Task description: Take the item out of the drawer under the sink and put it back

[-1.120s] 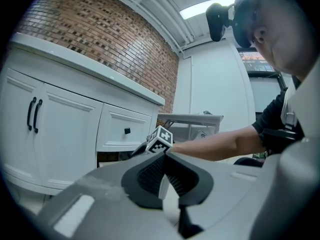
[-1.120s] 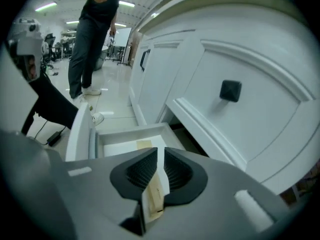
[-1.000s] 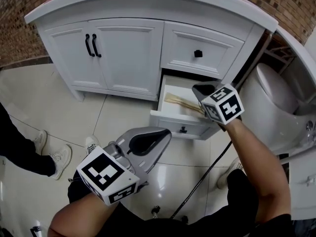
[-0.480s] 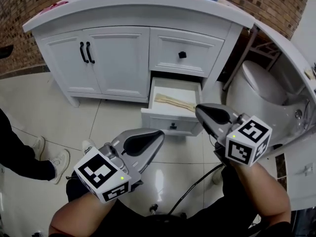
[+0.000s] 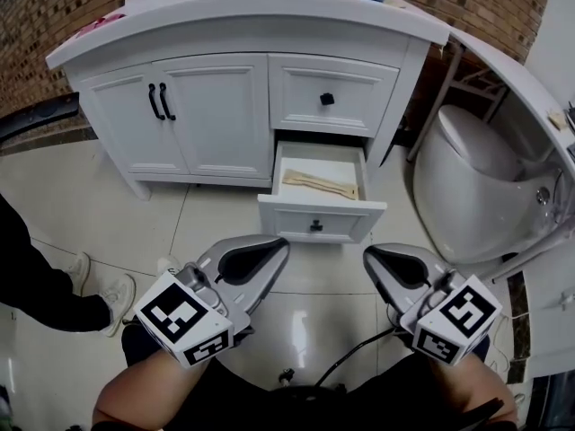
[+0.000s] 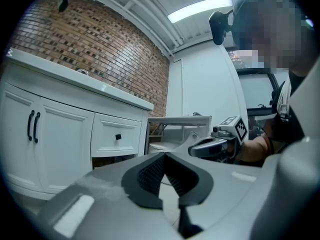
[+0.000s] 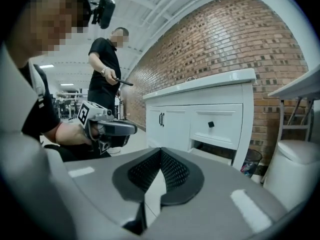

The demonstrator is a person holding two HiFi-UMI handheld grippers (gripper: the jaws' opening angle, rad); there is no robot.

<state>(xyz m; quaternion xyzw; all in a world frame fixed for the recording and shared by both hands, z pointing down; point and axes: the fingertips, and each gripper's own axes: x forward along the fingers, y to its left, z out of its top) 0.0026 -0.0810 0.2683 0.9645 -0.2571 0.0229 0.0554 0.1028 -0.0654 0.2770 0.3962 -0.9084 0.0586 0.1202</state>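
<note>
The white drawer (image 5: pixel 316 219) under the sink stands pulled out, and a pale wooden item (image 5: pixel 320 185) lies flat inside it. My left gripper (image 5: pixel 278 244) hangs in front of the drawer, low over the floor tiles, shut with nothing in it. My right gripper (image 5: pixel 370 256) is level with it to the right, also shut and empty. The left gripper view shows its own pads meeting (image 6: pixel 164 157), with the right gripper (image 6: pixel 210 145) beyond them. In the right gripper view my right gripper (image 7: pixel 160 152) has its pads together, and the left gripper (image 7: pixel 114 129) floats to the left.
The white vanity (image 5: pixel 216 106) has double doors at left and a closed upper drawer (image 5: pixel 329 97). A toilet (image 5: pixel 472 182) stands right of the open drawer. A bystander's shoes (image 5: pixel 99 287) are at left; that person (image 7: pixel 107 69) stands by the brick wall. A cable (image 5: pixel 355 353) trails on the floor.
My right gripper has pulled back from the open drawer towards me and now sits low beside the left one. The wooden item stays in the drawer. The left gripper has barely moved.
</note>
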